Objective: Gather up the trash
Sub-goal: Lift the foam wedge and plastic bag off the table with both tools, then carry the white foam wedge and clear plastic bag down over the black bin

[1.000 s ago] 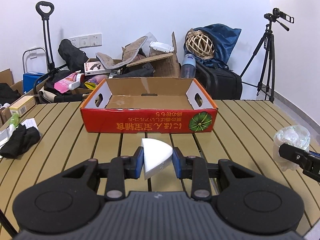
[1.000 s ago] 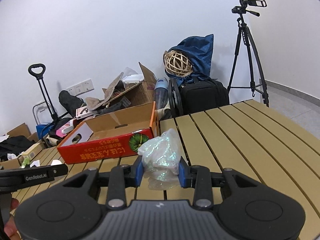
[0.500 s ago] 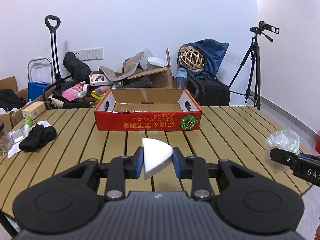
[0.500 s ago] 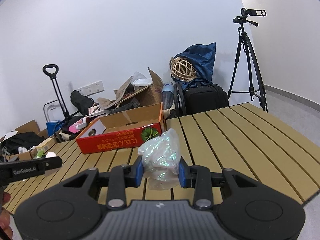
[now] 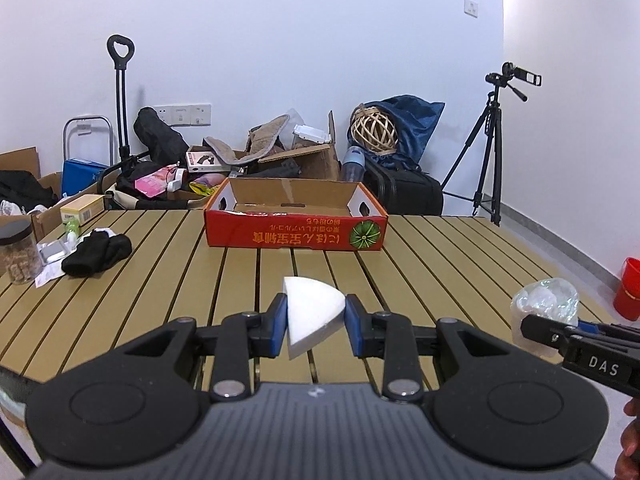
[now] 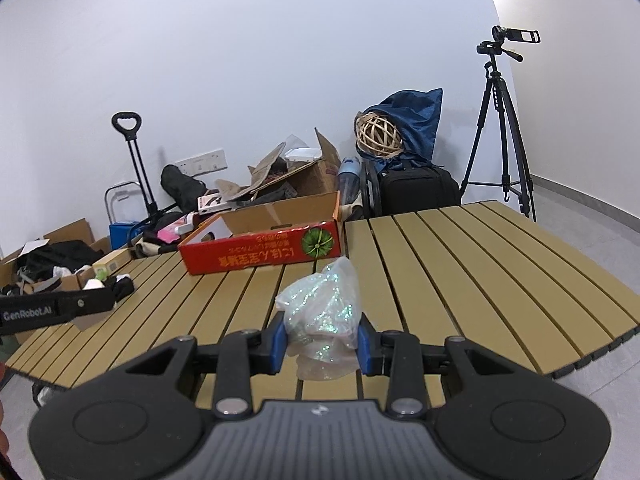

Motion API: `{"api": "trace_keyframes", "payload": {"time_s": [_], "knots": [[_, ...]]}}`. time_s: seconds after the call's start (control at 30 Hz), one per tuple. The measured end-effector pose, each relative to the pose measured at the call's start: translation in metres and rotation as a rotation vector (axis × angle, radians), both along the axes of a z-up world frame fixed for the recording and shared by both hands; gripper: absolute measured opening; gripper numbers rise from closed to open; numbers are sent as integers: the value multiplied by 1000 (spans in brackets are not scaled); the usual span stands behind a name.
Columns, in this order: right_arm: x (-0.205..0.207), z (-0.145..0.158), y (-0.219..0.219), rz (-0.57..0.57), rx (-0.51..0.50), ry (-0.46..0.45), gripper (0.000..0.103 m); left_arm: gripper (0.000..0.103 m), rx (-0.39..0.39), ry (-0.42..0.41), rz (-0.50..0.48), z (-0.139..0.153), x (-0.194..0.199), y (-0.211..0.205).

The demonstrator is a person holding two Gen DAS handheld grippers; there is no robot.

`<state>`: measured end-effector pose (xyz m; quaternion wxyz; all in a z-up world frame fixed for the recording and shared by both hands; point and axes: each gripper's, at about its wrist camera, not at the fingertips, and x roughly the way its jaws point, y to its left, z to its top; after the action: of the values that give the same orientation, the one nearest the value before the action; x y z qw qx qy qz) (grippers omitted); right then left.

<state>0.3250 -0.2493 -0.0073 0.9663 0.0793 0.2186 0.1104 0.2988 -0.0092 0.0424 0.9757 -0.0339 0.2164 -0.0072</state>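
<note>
While foam wedge (image 5: 314, 314) shows left, plastic wad (image 6: 322, 322) right

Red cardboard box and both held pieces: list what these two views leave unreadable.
- Red cardboard box floor: both views, hidden behind its front wall.
- White foam wedge underside: left wrist view, hidden by the left tool.
- Crumpled plastic bag contents: right wrist view, film too crinkled; in the left view, cut by the right tool.
</note>
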Motion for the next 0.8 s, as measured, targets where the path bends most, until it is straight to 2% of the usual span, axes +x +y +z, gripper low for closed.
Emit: {"api": "trace_keyframes", "payload": {"time_s": [0.3, 0.53, 0.8], "knots": [[-42, -16, 8, 39, -18, 36, 33, 31, -8, 2, -11, -13, -54, 11], [-74, -42, 14, 58, -42, 98, 33, 31, -12, 14, 1, -31, -93, 22], [-109, -66, 21, 71, -74, 122, 33, 31, 12, 53, 29, -54, -129, 38]]}}
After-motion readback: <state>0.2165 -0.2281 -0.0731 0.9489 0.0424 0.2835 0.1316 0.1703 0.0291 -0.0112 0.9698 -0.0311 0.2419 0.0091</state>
